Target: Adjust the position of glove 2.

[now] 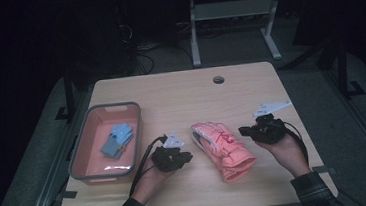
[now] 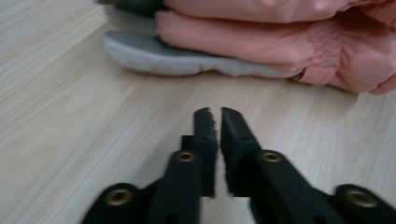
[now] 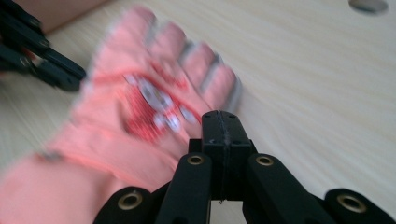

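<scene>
A pink padded glove (image 1: pixel 222 149) lies flat on the wooden table (image 1: pixel 170 94), its fingers pointing away from me. My left gripper (image 1: pixel 188 156) rests just left of the glove, jaws together with nothing between them. In the left gripper view its tips (image 2: pixel 215 114) point at the glove (image 2: pixel 280 42), a short way off it. My right gripper (image 1: pixel 243 130) hovers at the glove's right side, jaws pressed together and empty. In the right gripper view its tips (image 3: pixel 222 116) sit over the blurred glove (image 3: pixel 140 107), with the left gripper (image 3: pixel 46 60) beyond.
A pink bin with a grey rim (image 1: pixel 113 107) stands at the table's left and holds a blue glove (image 1: pixel 118 139). A round cable hole (image 1: pixel 218 79) is near the far edge. Table legs and cables stand on the floor behind.
</scene>
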The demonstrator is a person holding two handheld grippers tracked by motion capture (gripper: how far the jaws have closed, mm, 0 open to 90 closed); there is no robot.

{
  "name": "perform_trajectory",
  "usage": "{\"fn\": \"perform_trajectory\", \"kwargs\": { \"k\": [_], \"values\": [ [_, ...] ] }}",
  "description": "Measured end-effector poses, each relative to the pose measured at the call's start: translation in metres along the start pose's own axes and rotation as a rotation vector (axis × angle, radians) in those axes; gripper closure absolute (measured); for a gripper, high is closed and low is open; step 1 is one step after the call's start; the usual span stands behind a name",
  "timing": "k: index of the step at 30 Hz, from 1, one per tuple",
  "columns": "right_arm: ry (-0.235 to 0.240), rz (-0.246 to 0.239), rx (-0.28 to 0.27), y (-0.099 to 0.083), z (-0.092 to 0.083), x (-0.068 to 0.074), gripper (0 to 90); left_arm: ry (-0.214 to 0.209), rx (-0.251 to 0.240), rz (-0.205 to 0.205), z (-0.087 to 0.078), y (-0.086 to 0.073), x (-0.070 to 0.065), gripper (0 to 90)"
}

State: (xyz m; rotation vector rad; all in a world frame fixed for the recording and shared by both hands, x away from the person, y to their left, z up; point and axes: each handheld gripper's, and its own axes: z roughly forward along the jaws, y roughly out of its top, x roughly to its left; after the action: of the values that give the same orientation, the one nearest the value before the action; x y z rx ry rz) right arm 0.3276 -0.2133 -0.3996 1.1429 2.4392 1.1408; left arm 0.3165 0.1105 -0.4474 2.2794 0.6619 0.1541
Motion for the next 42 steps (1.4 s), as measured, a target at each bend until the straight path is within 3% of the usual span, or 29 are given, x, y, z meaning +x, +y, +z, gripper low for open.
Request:
{"fn": "perform_trajectory", "kwargs": {
  "k": [1,7,16,19,21,35,39,42],
  "values": [
    [0.006,0.003,0.022,-0.011,0.002,-0.006,90.0,-0.003,0.003,0.003,0.004,0.003,-0.001,89.5],
    [0.04,0.003,0.086,-0.035,0.014,-0.016,90.0,-0.018,0.023,0.003,0.029,0.018,-0.007,89.5],
    [0.113,-0.031,0.129,-0.039,0.032,-0.005,90.0,-0.022,0.042,0.016,0.043,0.023,-0.008,89.5],
    [0.134,-0.045,0.133,-0.038,0.034,-0.002,90.0,-0.021,0.032,-0.003,0.044,0.023,-0.005,89.5],
    [0.151,-0.057,0.129,-0.037,0.038,0.004,90.0,-0.029,0.024,-0.027,0.042,0.022,0.0,89.5],
    [0.242,-0.128,0.124,-0.032,0.054,0.047,90.0,-0.028,0.03,-0.042,0.028,0.018,0.019,89.6],
    [0.273,-0.177,0.124,-0.028,0.061,0.066,90.0,-0.028,0.024,-0.063,0.024,0.015,0.024,89.7],
    [0.281,-0.191,0.125,-0.027,0.063,0.073,90.0,-0.028,0.021,-0.07,0.023,0.015,0.026,89.7]
  ]
}}
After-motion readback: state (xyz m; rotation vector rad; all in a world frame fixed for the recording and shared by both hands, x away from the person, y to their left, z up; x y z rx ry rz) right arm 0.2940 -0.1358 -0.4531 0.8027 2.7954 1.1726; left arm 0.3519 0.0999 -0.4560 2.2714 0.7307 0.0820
